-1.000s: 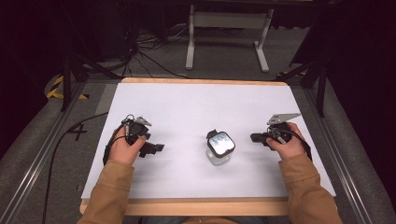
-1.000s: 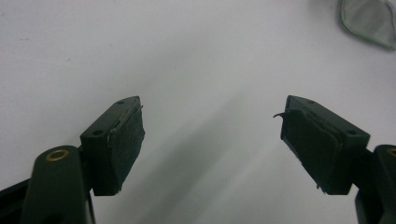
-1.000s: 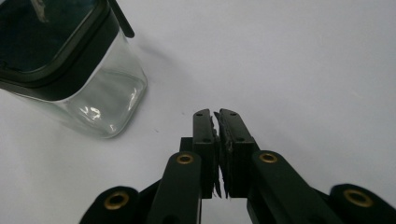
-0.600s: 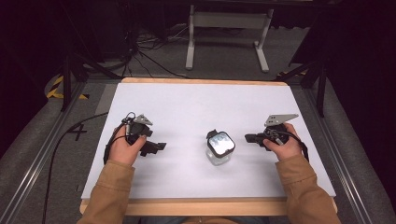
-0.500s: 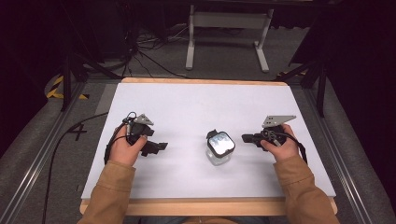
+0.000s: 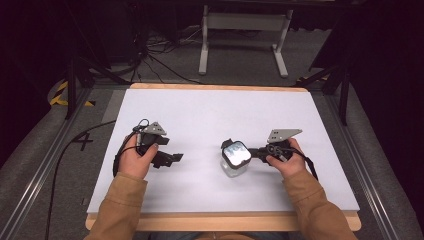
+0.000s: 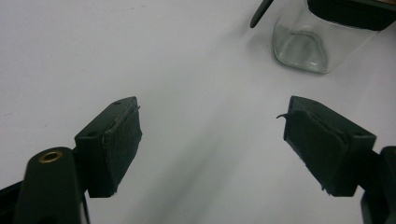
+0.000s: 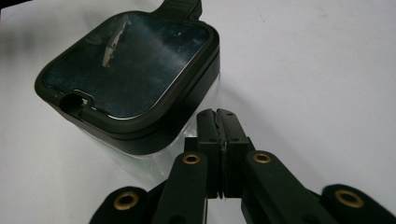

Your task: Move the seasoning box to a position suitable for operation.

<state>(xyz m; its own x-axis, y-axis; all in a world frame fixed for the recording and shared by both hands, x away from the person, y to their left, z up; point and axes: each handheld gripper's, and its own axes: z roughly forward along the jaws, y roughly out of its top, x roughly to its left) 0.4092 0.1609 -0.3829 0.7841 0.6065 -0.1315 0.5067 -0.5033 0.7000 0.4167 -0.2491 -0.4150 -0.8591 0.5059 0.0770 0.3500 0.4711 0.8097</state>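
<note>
Clear glass jar with one shiny black square lid sits on the white counter. Right claw is pressed together beside it; left claw is spread, empty.

Left tongs gape over the table, glass jar beyond.

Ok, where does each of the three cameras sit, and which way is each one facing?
High view: above the person's side of the table, looking forward and down; both forearms, left gripper, right gripper, clear jar.
Left gripper view: on the left gripper, looking along its open fingers over bare tabletop toward the jar's glass base.
Right gripper view: on the right gripper, fingers shut, beside the jar's black lid.
All three share the jar.
</note>
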